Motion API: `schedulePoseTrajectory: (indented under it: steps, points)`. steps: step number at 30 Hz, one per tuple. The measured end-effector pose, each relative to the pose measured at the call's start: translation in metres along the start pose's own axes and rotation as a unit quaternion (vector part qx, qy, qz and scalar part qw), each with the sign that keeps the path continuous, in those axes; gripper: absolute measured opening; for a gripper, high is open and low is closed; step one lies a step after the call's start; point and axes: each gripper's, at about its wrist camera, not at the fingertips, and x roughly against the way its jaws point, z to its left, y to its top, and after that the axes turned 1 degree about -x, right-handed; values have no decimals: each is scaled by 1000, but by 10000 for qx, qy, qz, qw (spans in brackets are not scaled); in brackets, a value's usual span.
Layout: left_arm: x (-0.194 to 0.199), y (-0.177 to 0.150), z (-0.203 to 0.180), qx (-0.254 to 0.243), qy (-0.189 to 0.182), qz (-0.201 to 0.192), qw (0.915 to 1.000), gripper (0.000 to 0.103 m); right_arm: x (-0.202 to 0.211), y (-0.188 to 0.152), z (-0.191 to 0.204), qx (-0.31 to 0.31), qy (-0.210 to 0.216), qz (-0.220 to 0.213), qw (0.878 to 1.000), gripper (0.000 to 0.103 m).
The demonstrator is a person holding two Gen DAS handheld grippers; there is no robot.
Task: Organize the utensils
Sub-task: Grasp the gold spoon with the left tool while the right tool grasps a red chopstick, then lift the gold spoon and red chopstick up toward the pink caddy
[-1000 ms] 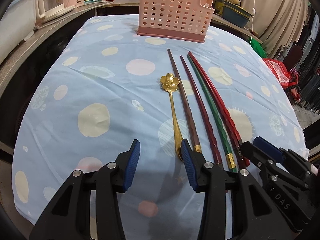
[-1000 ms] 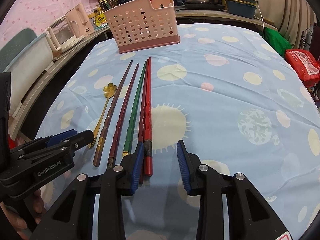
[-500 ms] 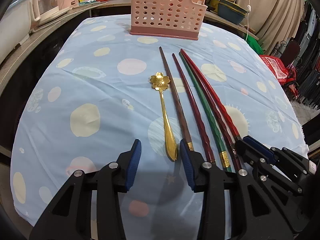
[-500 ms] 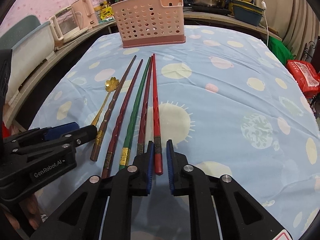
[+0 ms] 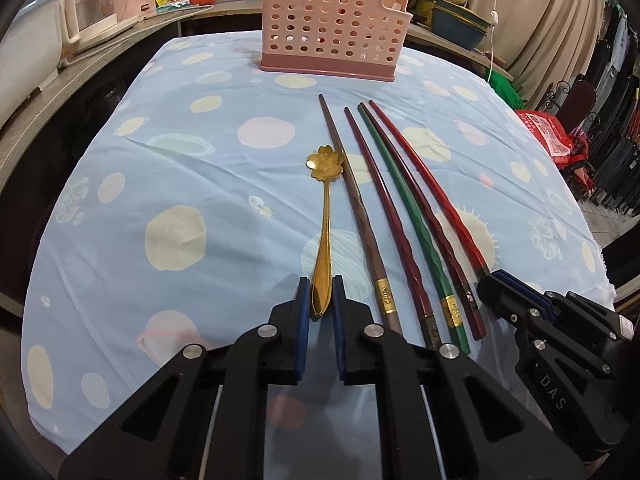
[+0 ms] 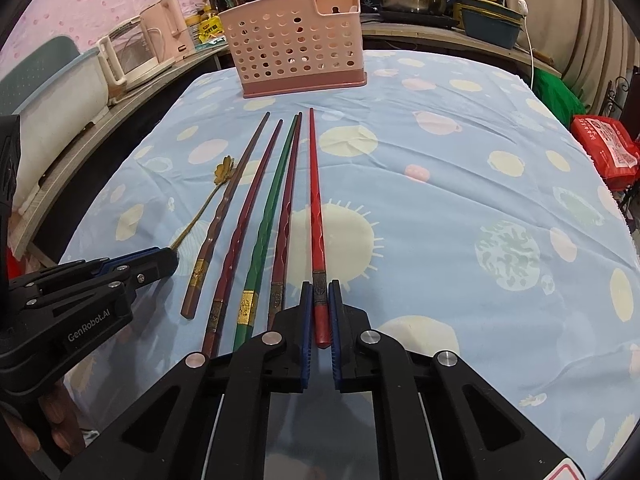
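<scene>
Utensils lie in a row near the front edge of the surface (image 5: 168, 184), which is covered by a blue spotted cloth: a gold spoon (image 5: 322, 248) at the left end, then a brown chopstick (image 5: 356, 216), a maroon chopstick (image 5: 390, 232), a green chopstick (image 5: 416, 232), a dark red chopstick (image 5: 430, 220) and a bright red chopstick (image 6: 317, 220) at the right end. Pink perforated holder (image 5: 334, 36) stands at the far edge, well apart from the row.

Left gripper (image 5: 321, 300): fingers closing, spoon handle end between the pads; contact looks made or nearly made. Right gripper (image 6: 319, 308): fingers clamped on the butt end of the bright red chopstick. Both utensils appear to rest on the cloth.

Step in hand: the two-handed pick, grasp phase, lift not yet begun.

Next move, as I judge it: finish the left grip, lift both ends clear without dragging neighbours, carry to the holder, tip each utensil upright over a compartment. Thin handles could pivot in the pads.
</scene>
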Motion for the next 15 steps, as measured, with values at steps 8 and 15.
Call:
schedulePoseTrajectory:
  steps: [8, 15]
  points:
    - [23, 6, 6, 125, -89, -214, 9997, 9, 24, 7, -6, -170, 105, -253, 9995, 7]
    - [50, 17, 9, 212, -206, -480, 9984, 1, 56, 23, -8, -252, 202, -650, 9974, 7]
